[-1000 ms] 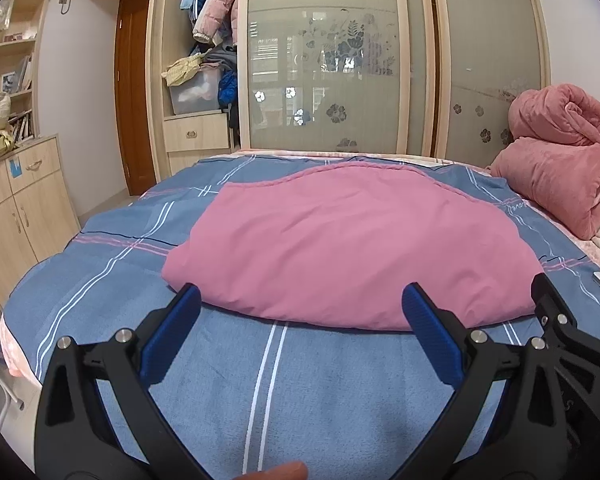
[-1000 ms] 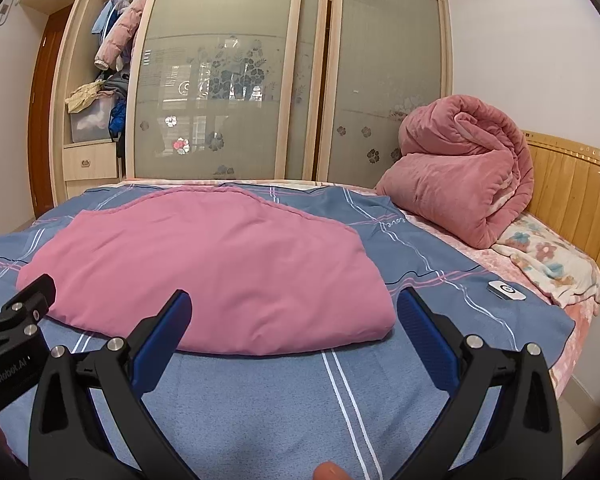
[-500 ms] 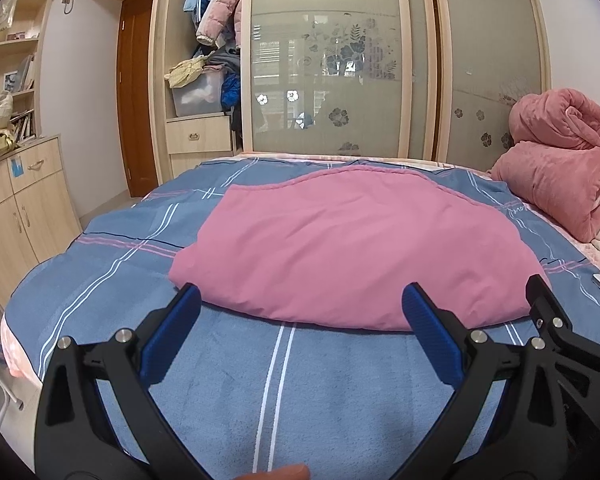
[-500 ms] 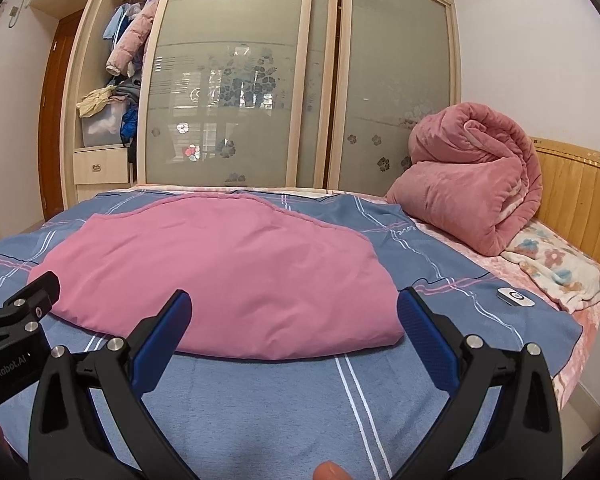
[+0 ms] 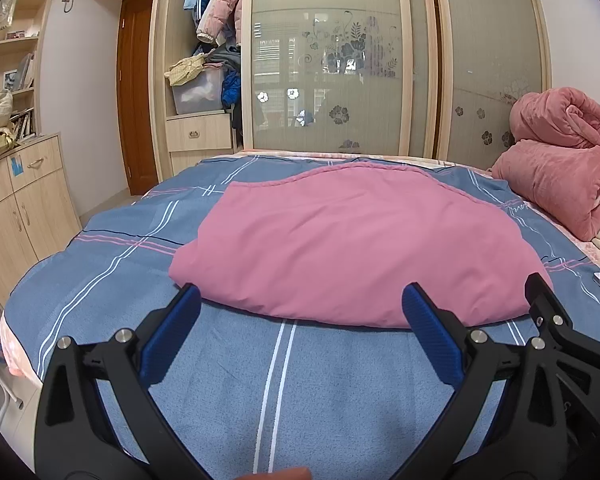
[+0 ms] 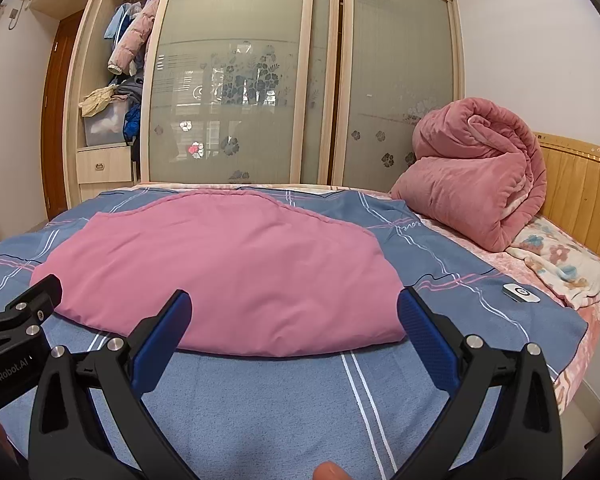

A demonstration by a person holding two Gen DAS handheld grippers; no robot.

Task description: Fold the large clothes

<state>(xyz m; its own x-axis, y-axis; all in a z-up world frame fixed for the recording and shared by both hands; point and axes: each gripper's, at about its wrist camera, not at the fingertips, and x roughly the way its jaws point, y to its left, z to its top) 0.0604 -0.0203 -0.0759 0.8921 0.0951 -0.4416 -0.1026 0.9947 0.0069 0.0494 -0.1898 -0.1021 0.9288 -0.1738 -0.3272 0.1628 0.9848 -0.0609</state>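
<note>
A large pink garment (image 5: pixel 352 244) lies folded flat in the middle of the blue striped bedcover (image 5: pixel 276 380); the right wrist view shows the same pink garment (image 6: pixel 228 268). My left gripper (image 5: pixel 300 300) hovers open just short of its near edge, nothing between the blue pads. My right gripper (image 6: pixel 294 304) is also open, near the garment's near right corner, holding nothing. Each view catches the other gripper's black frame at its side edge. A fingertip shows at the bottom of both views.
A rolled pink quilt (image 6: pixel 472 172) sits by the wooden headboard (image 6: pixel 580 188) on the right. A small white remote (image 6: pixel 521 293) lies on the bedcover (image 6: pixel 260 400). Beyond the bed stand a sliding-door wardrobe (image 5: pixel 340 60) and, left, a cabinet (image 5: pixel 16 204).
Both views have shifted slightly: the garment sits a little further right in the left view and higher in the right view. Both grippers stay open and empty.
</note>
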